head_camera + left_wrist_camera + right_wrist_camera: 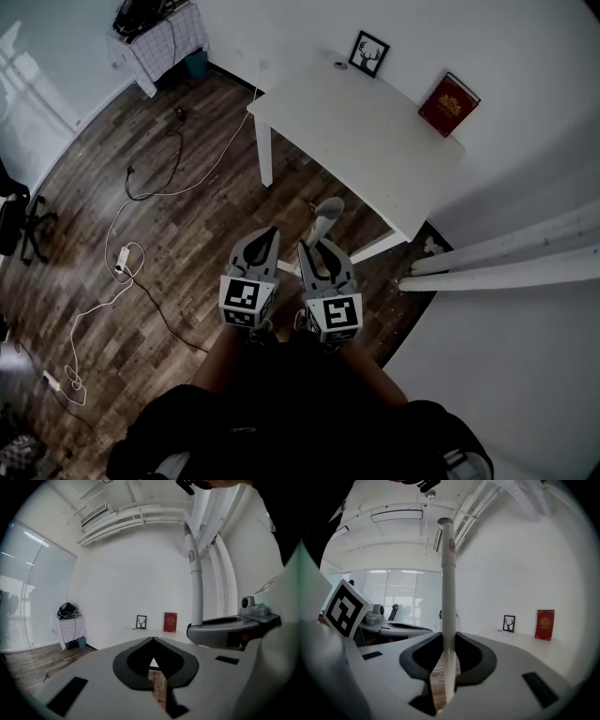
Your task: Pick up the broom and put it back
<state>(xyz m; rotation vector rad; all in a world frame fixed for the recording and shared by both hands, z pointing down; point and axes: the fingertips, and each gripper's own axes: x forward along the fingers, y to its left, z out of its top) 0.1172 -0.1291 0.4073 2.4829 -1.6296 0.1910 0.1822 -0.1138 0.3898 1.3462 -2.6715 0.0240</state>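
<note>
One broom [448, 573] stands upright, its white handle clamped between the pads of the right tongs [448, 639] and rising well above them. Just beside it, the left tongs [153, 641] are closed on nothing, tips together. Ahead of both tongs lies a white tabletop [356, 131], and a wooden floor [169, 234] spreads below them.

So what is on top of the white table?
A framed picture and a red book lean on the wall at its back, a small round thing beside the picture. Behind them is hidden.
</note>
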